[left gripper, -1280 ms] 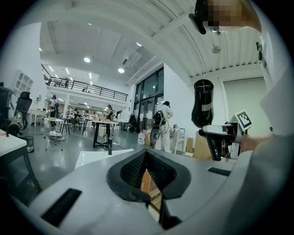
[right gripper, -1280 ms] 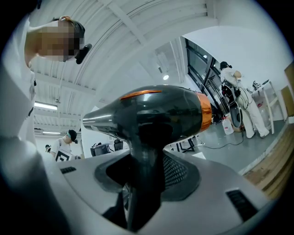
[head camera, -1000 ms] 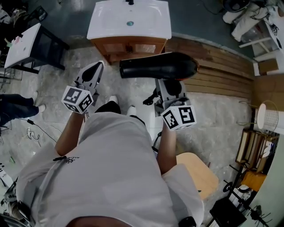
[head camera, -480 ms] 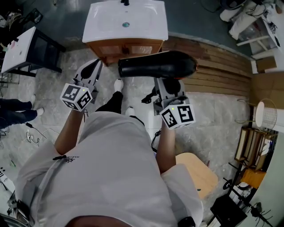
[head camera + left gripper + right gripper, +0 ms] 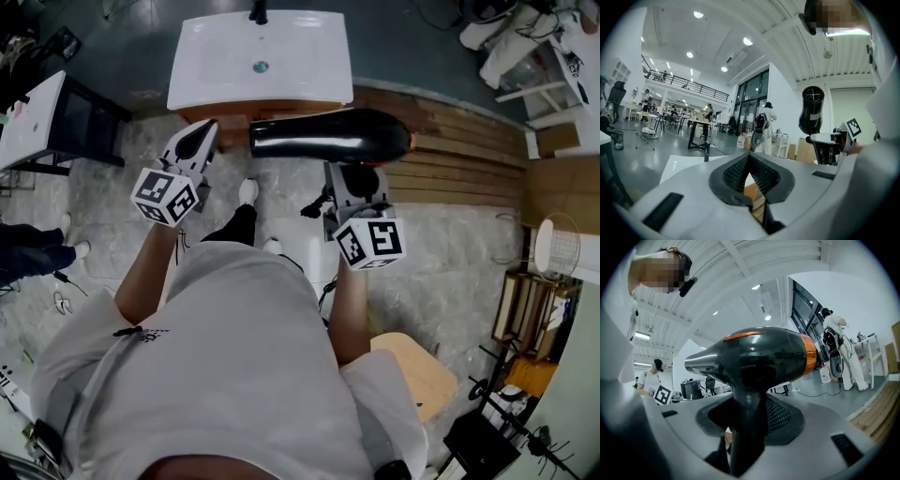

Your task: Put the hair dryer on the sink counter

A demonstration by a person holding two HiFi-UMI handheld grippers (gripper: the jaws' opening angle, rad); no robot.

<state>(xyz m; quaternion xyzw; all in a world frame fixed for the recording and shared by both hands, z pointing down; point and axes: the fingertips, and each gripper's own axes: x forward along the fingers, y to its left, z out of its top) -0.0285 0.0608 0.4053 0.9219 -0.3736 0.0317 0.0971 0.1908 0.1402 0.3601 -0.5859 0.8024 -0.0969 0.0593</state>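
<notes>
- left gripper (image 5: 200,142): jaws together, nothing between them; held in the air just short of the white sink counter (image 5: 216,70).
- hair dryer (image 5: 330,135): black with an orange band, barrel level, nozzle pointing left — held aloft in front of the counter, not on it.
- right gripper (image 5: 353,178): jaws clamped on the dryer's handle.
</notes>
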